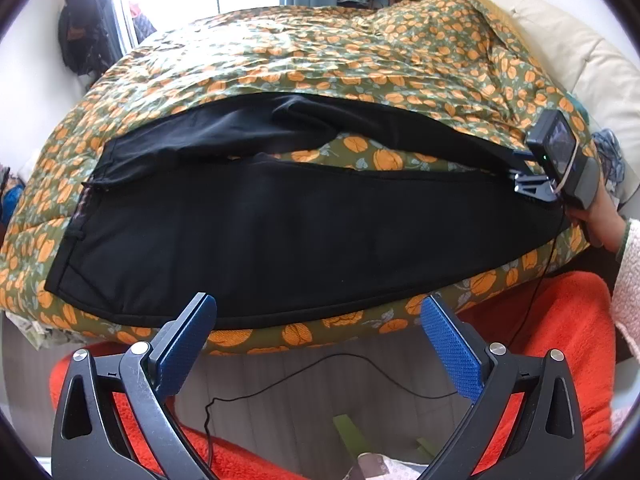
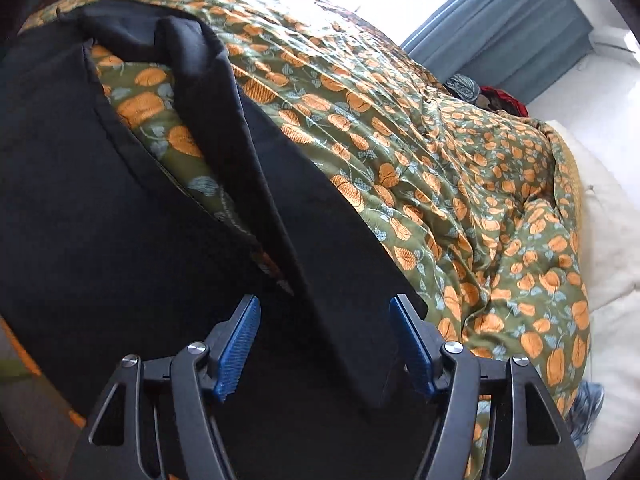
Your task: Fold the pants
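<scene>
Spread over the bed, a green quilt [image 1: 320, 60] printed with orange fruit carries black pants [image 1: 280, 232], laid flat with their two legs parted in a narrow V. At the near edge the left hand-held gripper [image 1: 318, 344] hangs spread wide with nothing between its pads. The right hand-held gripper [image 2: 325, 344] stands partly spread astride one leg's hem, its pads not pressing the cloth.

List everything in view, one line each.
pants: one, black, spread flat on the quilt, legs parted
quilt: one, green with orange print, covering the bed
pillow: one, cream, at the bed's far right
blanket: one, orange, below the bed's near edge
cable: one, black, trailing under the bed edge
left gripper: one, black with blue pads, open, short of the near pant edge
right gripper: one, same colours, open around a leg hem
</scene>
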### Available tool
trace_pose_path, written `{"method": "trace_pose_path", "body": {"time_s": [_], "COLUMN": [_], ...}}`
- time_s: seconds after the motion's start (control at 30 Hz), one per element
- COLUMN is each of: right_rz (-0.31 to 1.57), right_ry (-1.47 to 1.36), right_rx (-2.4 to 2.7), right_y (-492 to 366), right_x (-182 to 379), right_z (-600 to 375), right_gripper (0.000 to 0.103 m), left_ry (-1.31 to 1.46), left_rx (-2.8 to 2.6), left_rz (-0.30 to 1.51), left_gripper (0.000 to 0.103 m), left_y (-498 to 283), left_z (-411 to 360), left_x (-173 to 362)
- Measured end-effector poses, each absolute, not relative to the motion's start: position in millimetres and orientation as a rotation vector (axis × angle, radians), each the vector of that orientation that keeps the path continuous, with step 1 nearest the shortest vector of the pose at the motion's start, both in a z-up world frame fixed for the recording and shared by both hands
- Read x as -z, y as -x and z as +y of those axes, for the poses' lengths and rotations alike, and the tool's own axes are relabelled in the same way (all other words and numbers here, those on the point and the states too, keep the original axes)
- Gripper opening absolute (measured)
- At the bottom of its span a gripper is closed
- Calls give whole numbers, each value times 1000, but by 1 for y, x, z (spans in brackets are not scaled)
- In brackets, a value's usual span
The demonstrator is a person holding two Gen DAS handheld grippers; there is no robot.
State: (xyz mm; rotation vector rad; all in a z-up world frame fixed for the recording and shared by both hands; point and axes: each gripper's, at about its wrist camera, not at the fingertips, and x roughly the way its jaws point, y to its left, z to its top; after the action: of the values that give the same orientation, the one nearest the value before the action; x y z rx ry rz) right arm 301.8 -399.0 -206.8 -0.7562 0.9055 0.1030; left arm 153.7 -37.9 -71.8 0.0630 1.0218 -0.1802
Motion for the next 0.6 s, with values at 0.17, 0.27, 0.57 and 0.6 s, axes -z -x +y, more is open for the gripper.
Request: {"method": "trace_pose_path", "body": {"time_s": [0.17,0.27,0.57,0.6], "right_rz": [966,989,978,978], "right_ry": [693,469,86,46], "right_rx": [-195,-244,165,192], "right_y": [-316,-338,-510,-507], "right_x": [175,109,51,64], "right_z": [-399,-416,-540,-551], "right_gripper": [5,5,74,74], "left_ry": [-56,-42,5,2], "left_rx": [174,178,208,198], "left_rz": [1053,1080,1090,1093], "left_gripper": [102,102,102,102], "left_y": [-162,-171,-173,-172], "left_z": [-35,-35,-40,-38], "left_x": [83,91,87,89]}}
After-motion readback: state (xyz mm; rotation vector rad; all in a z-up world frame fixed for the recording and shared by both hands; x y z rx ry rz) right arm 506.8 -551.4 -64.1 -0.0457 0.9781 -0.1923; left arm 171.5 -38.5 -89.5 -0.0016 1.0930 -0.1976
